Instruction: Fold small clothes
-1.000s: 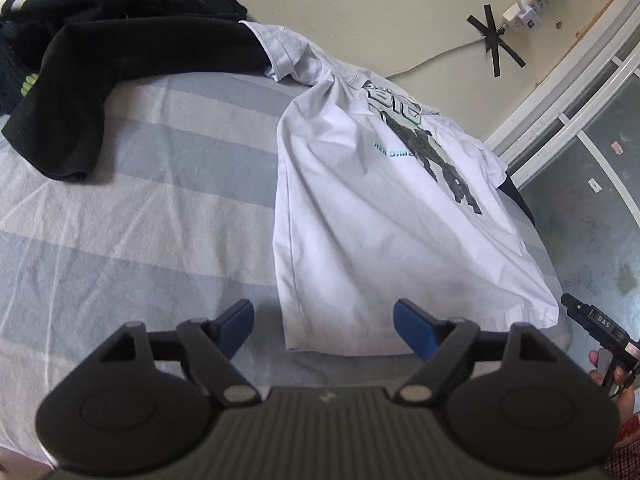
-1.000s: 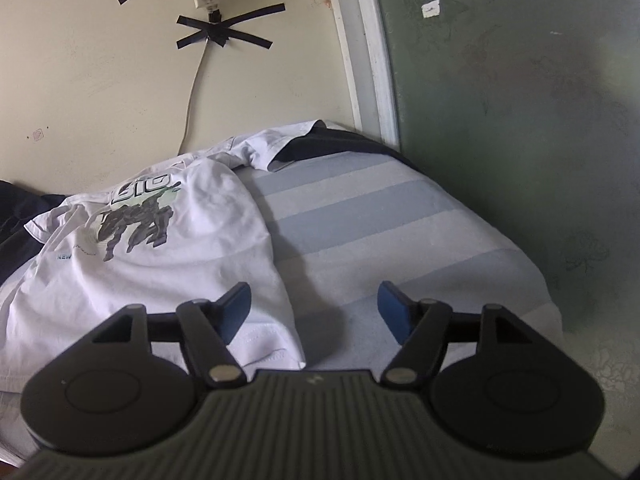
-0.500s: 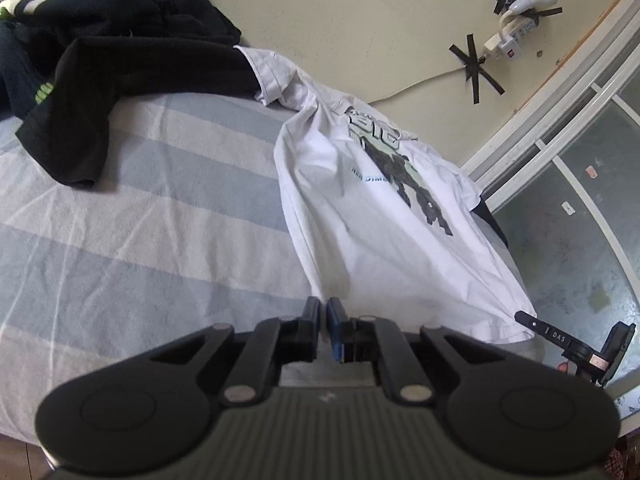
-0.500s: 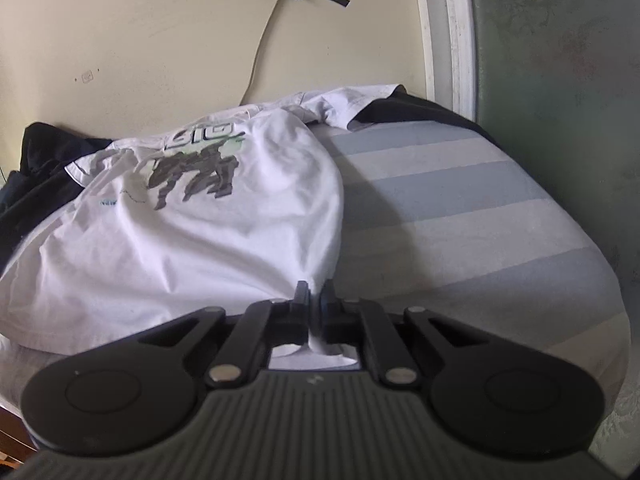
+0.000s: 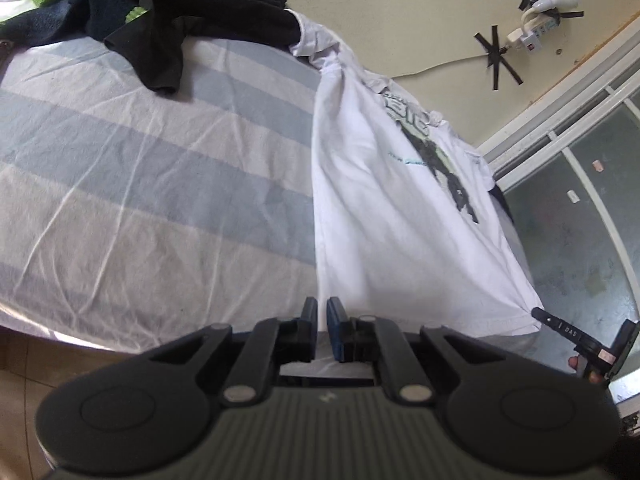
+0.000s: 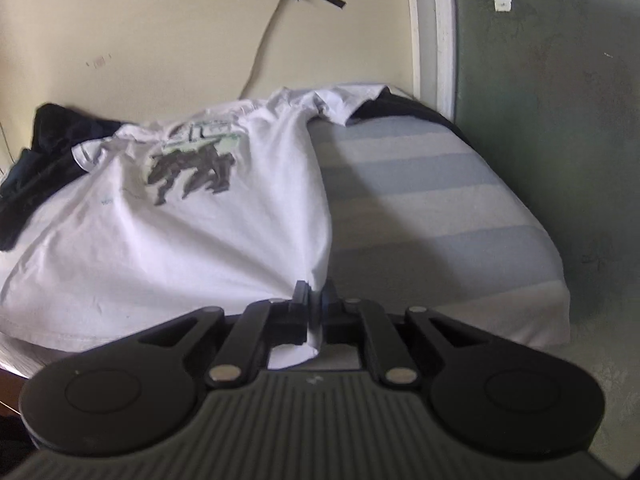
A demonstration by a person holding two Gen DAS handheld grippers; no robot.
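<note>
White cotton fabric is pinched between the fingers of both grippers. On the left gripper (image 5: pixel 322 330), the two fingers are pressed nearly together on the left bottom corner of the white T-shirt (image 5: pixel 384 216); the hem passes between them and shows again below, inside the gripper frame. On the right gripper (image 6: pixel 315 307), the fingers clamp the opposite bottom corner, and a small flap of white cloth hangs out beneath them. The right jaws are easing apart slightly, with the cloth between them and the pads in contact with it.

From these two corners the shirt is drawn taut and lifted along its hem, forming a sloped sheet that rises from the bed (image 5: pixel 140 184). Its upper part, with a dark printed graphic (image 6: pixel 192 168) on the front, lies on the blue-and-white striped bedsheet near the wall. A sleeve is crumpled at the far edge.

Dark clothes (image 5: pixel 168 20) are piled at the head of the bed, just beside the shirt's collar area. In the left wrist view the right gripper (image 5: pixel 580 340) appears at the shirt's other corner, with fingertips of the person's hand behind it. A power strip (image 5: pixel 532 34) is taped to the cream wall, beside a frosted glass door (image 6: pixel 552 120).
</note>
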